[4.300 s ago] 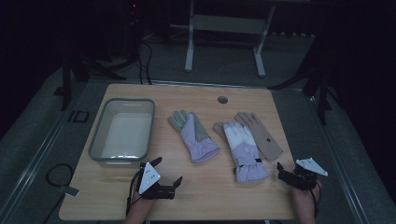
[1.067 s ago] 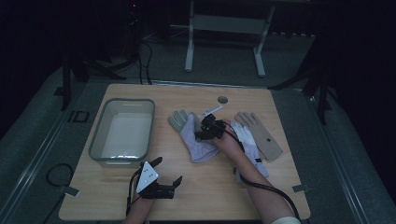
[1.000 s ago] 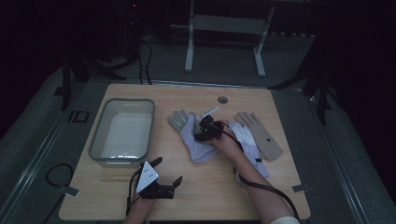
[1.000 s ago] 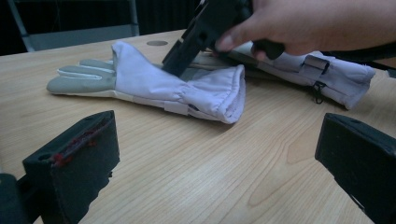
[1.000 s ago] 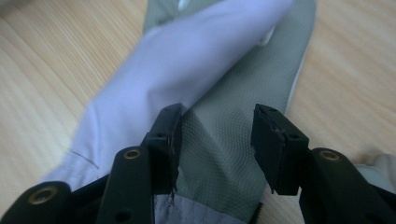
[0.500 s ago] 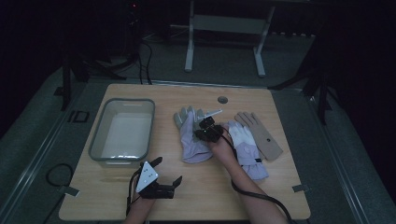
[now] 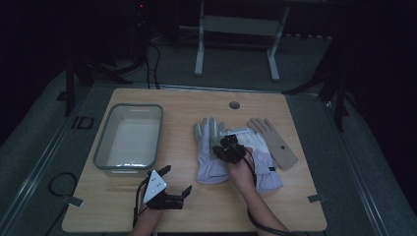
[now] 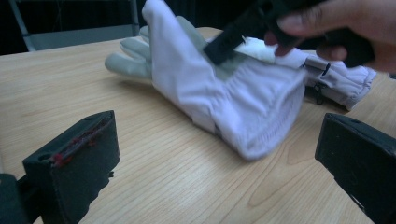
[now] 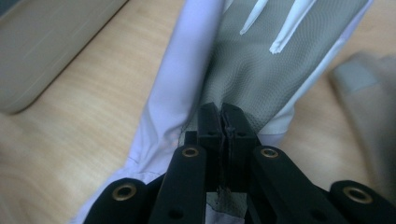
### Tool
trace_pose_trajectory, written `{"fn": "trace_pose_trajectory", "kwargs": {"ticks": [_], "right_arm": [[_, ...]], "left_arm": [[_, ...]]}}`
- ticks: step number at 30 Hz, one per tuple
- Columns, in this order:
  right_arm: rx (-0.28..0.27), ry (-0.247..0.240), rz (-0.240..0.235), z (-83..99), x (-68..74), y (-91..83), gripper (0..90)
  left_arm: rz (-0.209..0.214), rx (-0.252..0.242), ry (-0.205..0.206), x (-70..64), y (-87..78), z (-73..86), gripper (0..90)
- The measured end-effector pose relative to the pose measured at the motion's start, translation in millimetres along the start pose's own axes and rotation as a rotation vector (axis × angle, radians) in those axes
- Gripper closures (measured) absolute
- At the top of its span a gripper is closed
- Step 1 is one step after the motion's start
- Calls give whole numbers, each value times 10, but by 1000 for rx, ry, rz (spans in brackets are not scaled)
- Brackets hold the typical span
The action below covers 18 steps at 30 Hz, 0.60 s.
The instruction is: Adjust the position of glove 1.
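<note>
The right gripper (image 7: 227,146) pinches the glove (image 7: 209,155) with its jaws pressed together on the cloth, likely to lift it. The glove sits mid-table, at 3 o'clock from the bin (image 7: 129,139). The left gripper (image 7: 176,194) rests nearby, jaws spread.

The gripper (image 9: 222,122) pinches the grey-and-lilac glove (image 9: 243,70) above the wooden table (image 9: 84,107), beside a tray (image 9: 42,42).

Your high view looks forward and down on the light wooden table (image 7: 196,206) from afar. Your left gripper view skims low across it, while your right gripper view presses close, probably downward; all share the pale lilac-and-grey fabric glove (image 7: 209,157) (image 8: 224,88) (image 9: 243,65).
</note>
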State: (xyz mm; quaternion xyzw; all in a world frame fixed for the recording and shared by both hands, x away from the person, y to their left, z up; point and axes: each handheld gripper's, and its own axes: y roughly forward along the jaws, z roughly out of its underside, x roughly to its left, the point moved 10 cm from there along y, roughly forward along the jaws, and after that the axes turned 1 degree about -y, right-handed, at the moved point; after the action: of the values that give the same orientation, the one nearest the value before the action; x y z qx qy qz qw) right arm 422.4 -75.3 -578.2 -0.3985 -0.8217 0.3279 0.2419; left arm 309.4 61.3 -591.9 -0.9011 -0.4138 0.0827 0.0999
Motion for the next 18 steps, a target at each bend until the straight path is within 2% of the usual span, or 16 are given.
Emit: {"fn": "trace_pose_trajectory", "kwargs": {"ticks": [1,3,6,11,15,18], "right_arm": [[8,6,-9,35,2,20,872],[28,6,5,131,-31,89,858],[47,-6,20,228,-70,192,679],[36,-46,61,276,-62,253,617],[28,-50,56,235,-21,216,555],[6,-78,42,140,2,81,526]], "left_arm": [[1,2,1,-1,0,2,0],[2,5,4,-1,1,3,0],[1,5,4,-1,1,3,0],[2,8,9,-5,3,6,0],[3,7,9,-5,1,5,0],[5,9,8,-5,3,6,0]]}}
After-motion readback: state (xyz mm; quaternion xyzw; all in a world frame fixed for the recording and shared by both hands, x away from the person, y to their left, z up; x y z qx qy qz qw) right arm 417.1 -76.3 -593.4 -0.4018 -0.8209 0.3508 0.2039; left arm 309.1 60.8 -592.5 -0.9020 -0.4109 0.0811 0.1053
